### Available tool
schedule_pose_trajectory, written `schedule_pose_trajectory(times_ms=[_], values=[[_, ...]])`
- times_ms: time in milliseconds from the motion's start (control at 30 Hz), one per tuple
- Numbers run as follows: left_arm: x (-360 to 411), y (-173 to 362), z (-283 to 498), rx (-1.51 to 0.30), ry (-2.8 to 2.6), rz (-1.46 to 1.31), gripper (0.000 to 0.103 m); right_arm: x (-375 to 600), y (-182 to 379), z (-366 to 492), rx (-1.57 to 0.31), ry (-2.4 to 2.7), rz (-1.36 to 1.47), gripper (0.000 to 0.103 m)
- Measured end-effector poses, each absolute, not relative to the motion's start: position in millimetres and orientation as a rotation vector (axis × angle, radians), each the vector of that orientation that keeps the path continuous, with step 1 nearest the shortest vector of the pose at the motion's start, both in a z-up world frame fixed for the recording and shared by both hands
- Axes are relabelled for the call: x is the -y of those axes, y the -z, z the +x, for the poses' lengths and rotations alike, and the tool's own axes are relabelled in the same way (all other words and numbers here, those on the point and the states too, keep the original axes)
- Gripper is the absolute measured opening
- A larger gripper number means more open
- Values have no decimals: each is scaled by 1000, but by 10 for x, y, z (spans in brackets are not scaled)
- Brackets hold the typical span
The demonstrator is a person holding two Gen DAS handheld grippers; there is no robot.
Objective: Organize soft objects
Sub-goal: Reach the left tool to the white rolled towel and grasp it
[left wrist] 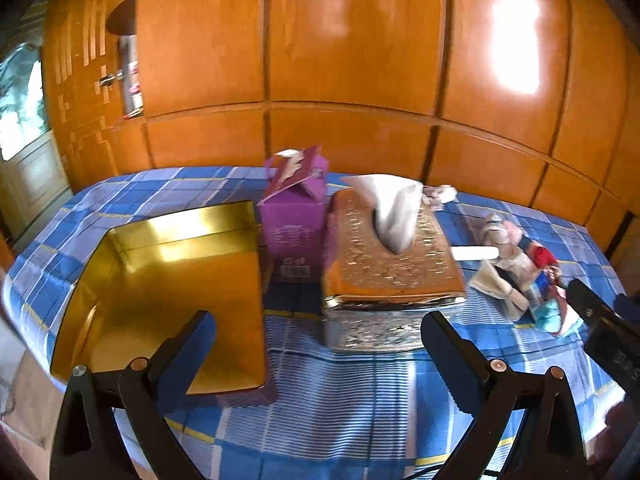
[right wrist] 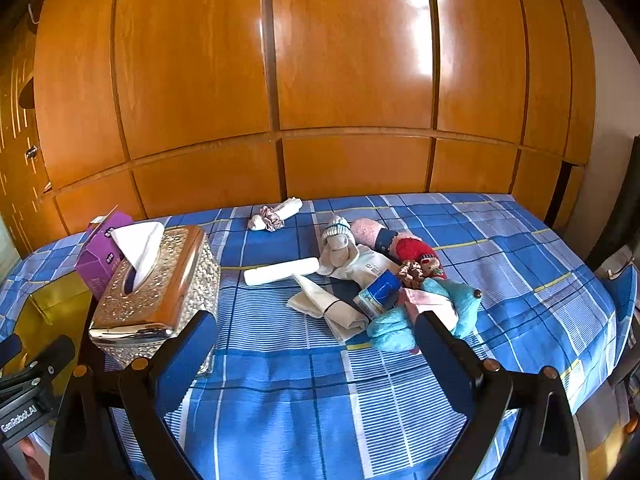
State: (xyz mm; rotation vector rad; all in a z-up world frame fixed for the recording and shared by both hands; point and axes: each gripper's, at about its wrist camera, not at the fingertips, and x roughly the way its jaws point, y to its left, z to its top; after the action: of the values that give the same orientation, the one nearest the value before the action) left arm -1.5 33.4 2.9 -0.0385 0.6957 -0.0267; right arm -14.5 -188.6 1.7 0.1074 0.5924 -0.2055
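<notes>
A pile of soft things [right wrist: 380,276] lies on the blue checked cloth [right wrist: 304,396]: a plush doll [right wrist: 340,248], a beige folded cloth [right wrist: 328,308], a white roll [right wrist: 280,271], a teal fluffy piece [right wrist: 392,332] and a red plush [right wrist: 412,250]. A scrunchie and small cloth [right wrist: 272,216] lie farther back. The pile also shows in the left wrist view [left wrist: 516,272]. My right gripper [right wrist: 316,344] is open and empty, just short of the pile. My left gripper [left wrist: 320,352] is open and empty, above the cloth between the gold tray [left wrist: 168,280] and the tissue box [left wrist: 384,264].
A purple carton [left wrist: 294,216] stands behind the gold tray, next to the metallic tissue box [right wrist: 160,284]. Orange wooden wardrobe doors [right wrist: 320,80] rise right behind the surface. The surface's edge falls away at the left and right.
</notes>
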Motion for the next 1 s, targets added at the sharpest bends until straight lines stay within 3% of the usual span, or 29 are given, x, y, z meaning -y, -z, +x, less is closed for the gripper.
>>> schedule_pose_trajectory(times_ms=[433, 533, 600, 667, 867, 1000], values=[[733, -322, 497, -714, 543, 72, 103, 3241, 198, -421, -692, 392, 300, 101], [1058, -273, 776, -792, 624, 86, 103, 3479, 276, -545, -698, 436, 347, 101], [1385, -230, 1002, -886, 632, 215, 103, 3553, 308, -576, -702, 446, 369, 101], [1533, -265, 1085, -863, 594, 315, 102, 3598, 335, -586, -705, 440, 380, 101], [1850, -55, 1691, -947, 499, 486, 95, 3644, 449, -532, -737, 402, 399, 101], [2071, 356, 1948, -1060, 492, 603, 81, 3693, 521, -515, -755, 397, 421, 101]])
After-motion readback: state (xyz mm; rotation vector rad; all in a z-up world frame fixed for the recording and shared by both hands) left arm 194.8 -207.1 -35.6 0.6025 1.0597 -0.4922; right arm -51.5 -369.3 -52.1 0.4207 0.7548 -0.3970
